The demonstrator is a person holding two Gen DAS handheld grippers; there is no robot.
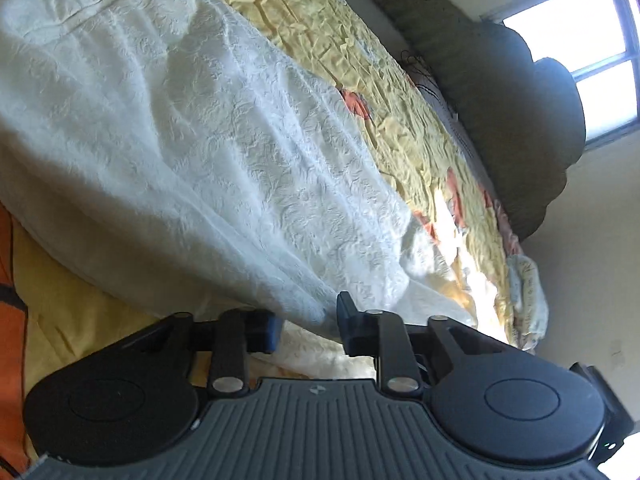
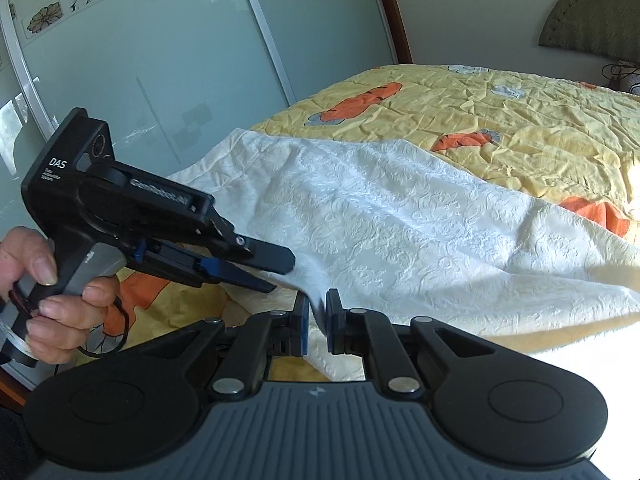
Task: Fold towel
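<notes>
Your left gripper [image 2: 282, 270] has its jaws narrow on the near edge of the white towel [image 2: 400, 232], though I can't quite tell how tight the pinch is. Just beside it, your right gripper [image 2: 316, 320] has its jaws closed on the same edge. The towel stretches away across the bed [image 2: 520, 120], to the right.

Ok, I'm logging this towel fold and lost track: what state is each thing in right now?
White towel: spread over the bed, one edge lifted and pinched by both grippers.
Right gripper: shut on the towel edge.
Left gripper: shut on the same edge, close beside the right one.
Hand: wrapped around the left gripper's handle.
Yellow quilt: wrinkled, lying under the towel.
Window: bright; whether it's open is unclear.
</notes>
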